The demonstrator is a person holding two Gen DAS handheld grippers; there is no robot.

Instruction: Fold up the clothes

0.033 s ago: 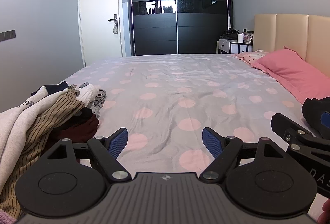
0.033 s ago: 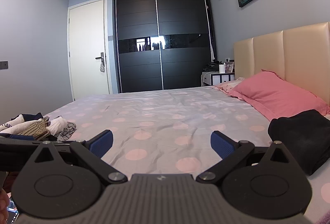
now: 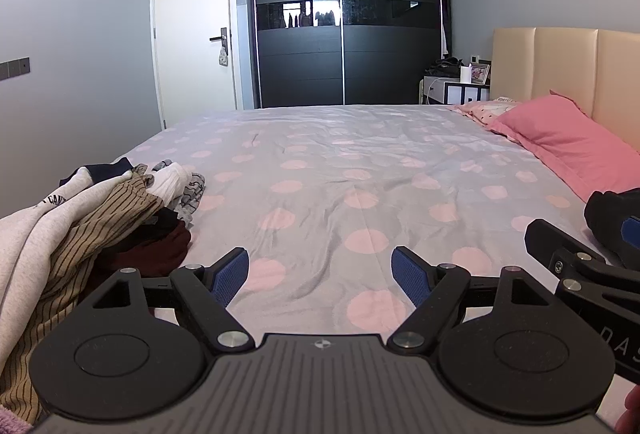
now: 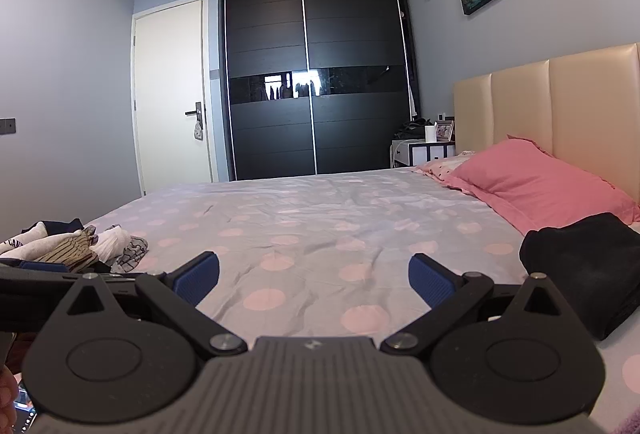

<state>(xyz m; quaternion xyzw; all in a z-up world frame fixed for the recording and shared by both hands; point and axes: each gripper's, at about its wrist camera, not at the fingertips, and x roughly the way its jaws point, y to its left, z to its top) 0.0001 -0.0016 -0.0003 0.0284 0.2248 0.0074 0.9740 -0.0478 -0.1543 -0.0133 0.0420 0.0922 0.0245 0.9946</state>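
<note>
A heap of unfolded clothes (image 3: 80,234) lies at the bed's left edge: a grey-white sweatshirt, a brown striped piece and dark red fabric. The right wrist view shows the same heap (image 4: 68,246). A folded black garment (image 4: 580,266) rests on the right, below the pillow; its edge (image 3: 612,206) shows in the left wrist view. My left gripper (image 3: 320,274) hovers open over the dotted sheet, nothing between its blue pads. My right gripper (image 4: 314,276) is open too, wide and holding nothing. One finger of the right gripper (image 3: 560,246) reaches in from the right.
The bed sheet (image 3: 360,170) is grey with pink dots. A pink pillow (image 4: 540,182) leans against the beige headboard (image 4: 560,102). A black wardrobe (image 4: 312,74), a white door (image 4: 172,94) and a nightstand (image 4: 424,150) stand beyond the bed.
</note>
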